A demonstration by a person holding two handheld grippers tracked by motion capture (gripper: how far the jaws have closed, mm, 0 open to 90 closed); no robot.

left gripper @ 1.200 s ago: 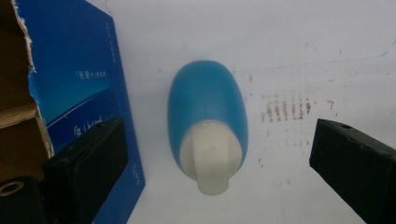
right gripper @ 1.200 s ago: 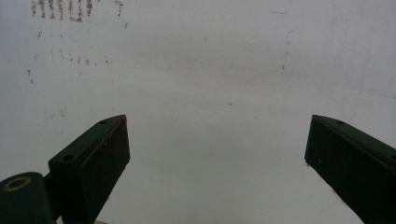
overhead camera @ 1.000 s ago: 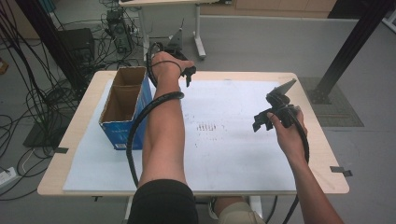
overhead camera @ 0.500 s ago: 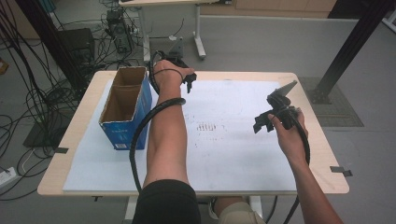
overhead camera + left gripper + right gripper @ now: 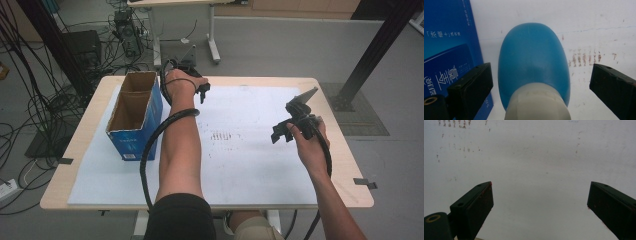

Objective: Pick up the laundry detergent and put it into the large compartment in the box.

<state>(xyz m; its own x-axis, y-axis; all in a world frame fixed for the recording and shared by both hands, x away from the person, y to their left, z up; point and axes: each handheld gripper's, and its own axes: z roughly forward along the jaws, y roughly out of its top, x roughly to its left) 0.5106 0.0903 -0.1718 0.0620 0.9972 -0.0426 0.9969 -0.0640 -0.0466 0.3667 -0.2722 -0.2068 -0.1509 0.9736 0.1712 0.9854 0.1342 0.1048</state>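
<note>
Left gripper was at the far edge of the surface, just right of the box. Its jaws stood wide open, one on either side of the bottle, with a gap on each side and no contact visible. The bottle was blue with a pale cap, cap end toward the camera in the left gripper view, just beside the box's blue printed wall there. Whether the bottle lay flat or stood could not be told.

Right gripper was held well to the right of the box, above the white sheet, apart from the bottle. Its jaws were wide open and held nothing; the right gripper view showed bare sheet between them, with faint reddish marks near the top left.

The box was open-topped, at the surface's left side.
</note>
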